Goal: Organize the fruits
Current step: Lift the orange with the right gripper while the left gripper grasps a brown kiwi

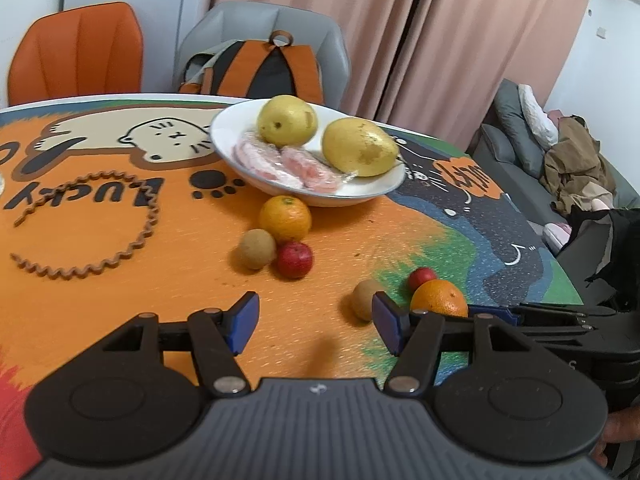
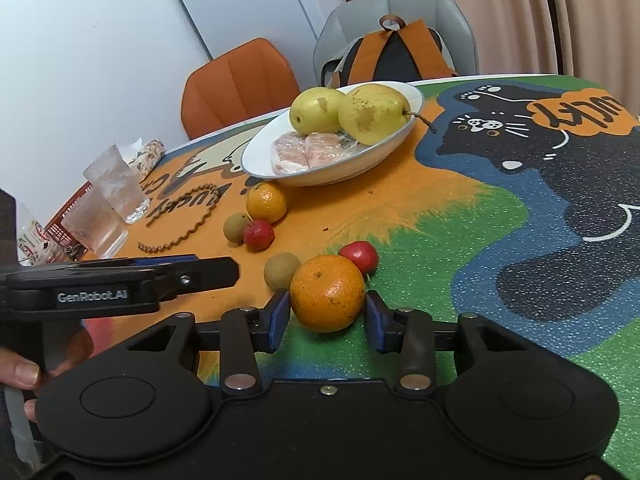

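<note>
A white plate (image 1: pixel 362 194) holds two yellow pears (image 1: pixel 287 120) and wrapped pink slices (image 1: pixel 280 160). In front of it lie an orange (image 1: pixel 285 218), a kiwi (image 1: pixel 257 249) and a small red fruit (image 1: pixel 295 259). My left gripper (image 1: pixel 314 320) hangs open over bare table, and a second kiwi (image 1: pixel 362 299) sits just by its right finger. My right gripper (image 2: pixel 326 318) is shut on a second orange (image 2: pixel 327 298), with a blue pad against each side, low on the table. Behind that orange lie the kiwi (image 2: pixel 281 270) and another red fruit (image 2: pixel 360 256).
A wooden zigzag ring (image 1: pixel 100 232) lies left on the printed tablecloth (image 1: pixel 100 312). Two glasses (image 2: pixel 104 208) stand at the left table edge. An orange chair (image 1: pixel 76 52) and a grey chair with a backpack (image 1: pixel 260 68) stand behind the table. A sofa (image 1: pixel 520 140) is to the right.
</note>
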`<state>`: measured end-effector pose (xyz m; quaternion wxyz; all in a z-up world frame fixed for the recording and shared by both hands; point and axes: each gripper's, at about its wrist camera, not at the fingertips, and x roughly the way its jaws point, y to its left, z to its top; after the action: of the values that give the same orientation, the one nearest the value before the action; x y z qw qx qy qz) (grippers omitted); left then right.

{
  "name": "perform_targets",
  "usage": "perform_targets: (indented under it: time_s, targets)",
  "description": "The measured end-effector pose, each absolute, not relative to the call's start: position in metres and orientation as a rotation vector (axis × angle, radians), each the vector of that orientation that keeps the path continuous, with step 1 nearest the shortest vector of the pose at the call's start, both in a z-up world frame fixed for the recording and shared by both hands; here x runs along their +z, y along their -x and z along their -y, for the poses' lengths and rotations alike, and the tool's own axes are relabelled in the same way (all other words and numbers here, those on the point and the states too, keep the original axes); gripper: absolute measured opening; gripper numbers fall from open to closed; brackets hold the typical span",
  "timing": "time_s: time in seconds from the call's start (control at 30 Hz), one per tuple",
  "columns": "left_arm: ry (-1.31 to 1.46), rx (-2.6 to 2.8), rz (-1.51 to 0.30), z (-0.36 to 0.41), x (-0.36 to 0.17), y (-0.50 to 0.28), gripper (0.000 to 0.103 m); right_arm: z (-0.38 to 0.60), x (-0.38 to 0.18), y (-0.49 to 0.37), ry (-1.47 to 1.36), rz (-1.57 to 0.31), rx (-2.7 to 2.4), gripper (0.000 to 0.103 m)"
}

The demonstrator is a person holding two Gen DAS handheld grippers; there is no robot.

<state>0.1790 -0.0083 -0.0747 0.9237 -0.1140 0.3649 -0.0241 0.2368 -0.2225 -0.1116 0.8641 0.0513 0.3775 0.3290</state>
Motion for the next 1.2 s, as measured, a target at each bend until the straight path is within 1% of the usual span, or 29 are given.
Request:
perform_targets:
  time_s: [0.77,0.83,0.93,0.97,1.0,1.03,1.2]
  targets:
    - [0.232,-0.088,-0.772,0.05,-0.09,-0.212,0.061,0.264,-0.112,-0.246,-0.175,-0.771,0.632,0.038]
    - [0.23,-0.082,-0.767,0.051,-0.093,-0.215,0.058,0.266,-0.114,-0.248,-0.181,-0.777,0.63,0.038]
    - [0.219,-0.077,-0.754,0.051,-0.094,-0.216,0.048,0.266,-0.116,-0.251,-0.184,-0.785,0.621,0.038]
    - [0.22,-0.075,-0.75,0.05,-0.095,-0.216,0.039,0.266,-0.117,-0.252,-0.188,-0.787,0.62,0.038]
    - [0.223,-0.073,-0.749,0.048,-0.096,-0.216,0.029,0.265,-0.117,-0.253,-0.189,-0.788,0.618,0.038]
    - [0.228,-0.069,-0.75,0.046,-0.096,-0.216,0.023,0.265,-0.117,-0.254,-0.187,-0.789,0.616,0.038]
    - [0.248,-0.077,-0.743,0.038,-0.096,-0.213,0.022,0.261,-0.114,-0.257,-0.187,-0.782,0.614,0.038]
